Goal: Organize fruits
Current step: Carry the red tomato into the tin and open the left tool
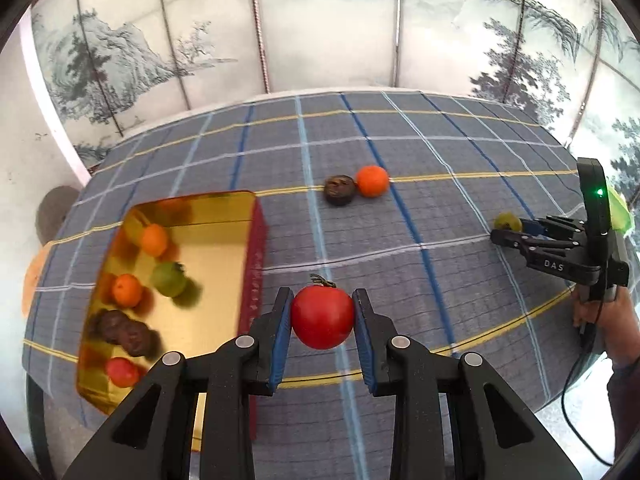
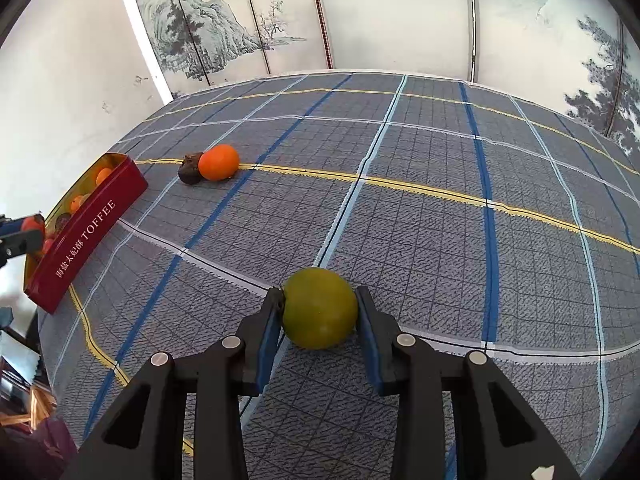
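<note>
In the left wrist view, the left gripper (image 1: 322, 316) is clenching a red tomato (image 1: 322, 317) at lower centre, both blue pads pressing its sides, its stem pointing up. At the left of the frame a gold-lined tin (image 1: 248, 216) is holding two oranges, a green fruit, two dark fruits and a small red one. In the upper centre an orange (image 1: 372, 181) is touching a dark fruit (image 1: 339, 189) on the checked cloth (image 1: 440, 152). At the right edge the right gripper (image 1: 505, 227) is reaching toward a green fruit (image 1: 507, 221).

In the right wrist view, the right gripper (image 2: 319, 312) is grasping the green fruit (image 2: 319, 308) at lower centre, fingers touching both sides. The orange (image 2: 218, 162) and dark fruit (image 2: 191, 168) are sitting together in the upper left, well apart from it. The tin (image 2: 86, 232), red outside and marked TOFFEE, is lying at the left edge, with the left gripper (image 2: 20, 236) showing beside it.
</note>
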Available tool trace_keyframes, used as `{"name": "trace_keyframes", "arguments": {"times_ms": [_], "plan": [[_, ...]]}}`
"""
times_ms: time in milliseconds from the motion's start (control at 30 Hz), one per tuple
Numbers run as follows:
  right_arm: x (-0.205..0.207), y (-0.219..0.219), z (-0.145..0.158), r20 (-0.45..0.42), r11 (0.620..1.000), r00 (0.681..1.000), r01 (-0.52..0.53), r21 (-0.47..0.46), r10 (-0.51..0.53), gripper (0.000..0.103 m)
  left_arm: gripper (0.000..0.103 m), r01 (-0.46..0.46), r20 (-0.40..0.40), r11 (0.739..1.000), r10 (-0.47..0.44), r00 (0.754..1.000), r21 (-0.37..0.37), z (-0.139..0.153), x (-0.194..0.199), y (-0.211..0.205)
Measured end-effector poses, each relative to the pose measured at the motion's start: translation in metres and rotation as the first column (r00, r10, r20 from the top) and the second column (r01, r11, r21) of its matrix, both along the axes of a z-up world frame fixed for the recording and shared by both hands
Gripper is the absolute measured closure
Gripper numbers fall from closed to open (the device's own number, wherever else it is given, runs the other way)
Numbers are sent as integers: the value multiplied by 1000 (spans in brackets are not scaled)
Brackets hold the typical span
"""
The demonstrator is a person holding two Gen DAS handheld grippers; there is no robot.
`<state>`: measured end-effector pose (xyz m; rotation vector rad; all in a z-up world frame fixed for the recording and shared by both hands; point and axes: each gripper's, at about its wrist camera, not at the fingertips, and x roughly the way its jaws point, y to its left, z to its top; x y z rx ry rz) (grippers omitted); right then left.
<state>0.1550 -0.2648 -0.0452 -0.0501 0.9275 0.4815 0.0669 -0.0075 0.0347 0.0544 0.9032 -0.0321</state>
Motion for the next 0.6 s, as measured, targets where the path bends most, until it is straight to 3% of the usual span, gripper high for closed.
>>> {"name": "trace_keyframes", "arguments": {"times_ms": [400, 600], "plan": [[-3, 9, -1, 22, 998, 1000, 5, -63, -4, 70, 72, -128, 29, 990, 127, 992, 52, -9, -2, 51], [-2, 5, -1, 14, 999, 1000, 20, -37, -19, 70, 72, -180, 14, 981, 180, 984, 77, -24, 3, 72]]}}
